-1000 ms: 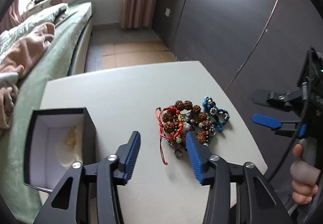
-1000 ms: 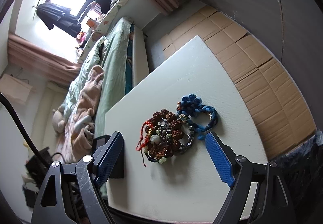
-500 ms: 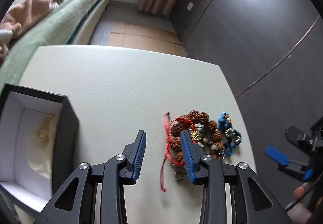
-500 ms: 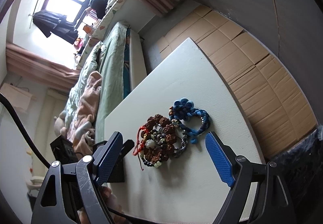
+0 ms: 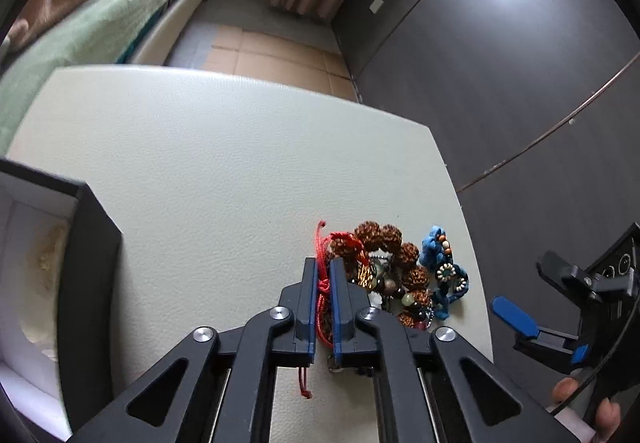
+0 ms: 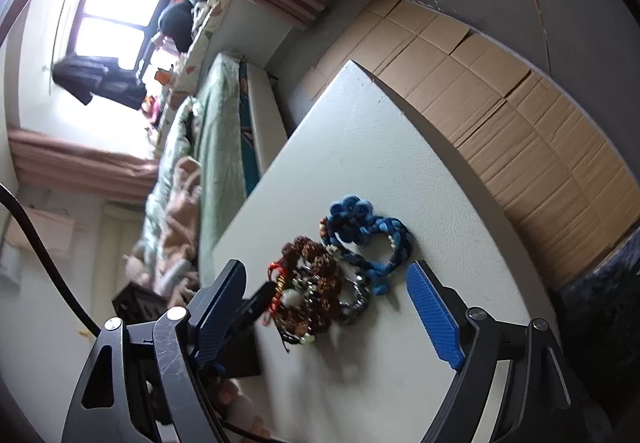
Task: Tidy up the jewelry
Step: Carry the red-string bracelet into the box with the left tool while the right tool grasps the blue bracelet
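Lower centre of frame, your left gripper (image 5: 325,285) pinches the red cord (image 5: 322,289) clear of the beads (image 5: 384,243); right gripper (image 6: 328,307) waits agape.

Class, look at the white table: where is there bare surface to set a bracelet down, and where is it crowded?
Free: the wide far half of the white table, and the strip between the open black jewellery box and the left gripper. Crowded: the near right edge, where the brown seed-bead bracelet, red cord bracelet and blue braided bracelet lie bunched together.
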Available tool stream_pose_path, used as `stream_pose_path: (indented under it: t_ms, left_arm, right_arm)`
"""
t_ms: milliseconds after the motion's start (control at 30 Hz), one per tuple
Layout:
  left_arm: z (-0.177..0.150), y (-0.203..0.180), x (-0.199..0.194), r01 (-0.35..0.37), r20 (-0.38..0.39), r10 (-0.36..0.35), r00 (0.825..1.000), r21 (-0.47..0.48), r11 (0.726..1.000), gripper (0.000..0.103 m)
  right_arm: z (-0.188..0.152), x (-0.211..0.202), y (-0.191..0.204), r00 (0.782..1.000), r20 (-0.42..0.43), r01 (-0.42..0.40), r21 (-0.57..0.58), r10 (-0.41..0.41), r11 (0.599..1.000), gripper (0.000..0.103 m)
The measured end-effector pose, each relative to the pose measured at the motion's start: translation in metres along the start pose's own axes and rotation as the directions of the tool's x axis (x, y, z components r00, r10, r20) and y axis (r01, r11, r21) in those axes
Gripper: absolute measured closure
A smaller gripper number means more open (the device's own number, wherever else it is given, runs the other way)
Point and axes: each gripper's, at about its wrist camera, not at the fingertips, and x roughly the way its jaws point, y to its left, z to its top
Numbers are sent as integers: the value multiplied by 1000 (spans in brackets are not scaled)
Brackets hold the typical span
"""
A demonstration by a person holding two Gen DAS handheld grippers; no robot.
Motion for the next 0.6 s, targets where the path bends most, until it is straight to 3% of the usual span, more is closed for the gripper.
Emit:
stream_pose_path:
  t_ms: [233,433,600]
  left_arm:
    - [5,-6,-24,35,45,-36,998,16,999,98]
    - [7,-4,-48,51,71,-52,996,19,999,98]
    - [9,-1,-65,54,97,-55,994,18,998,98]
  right_arm:
    - [3,17,14,1000,-8,19,-48,-20,999,44]
    - [4,37,29,994,-18,102,-121,-105,987,45]
    - [3,52,35,977,-2,209,-179,-213,961,45]
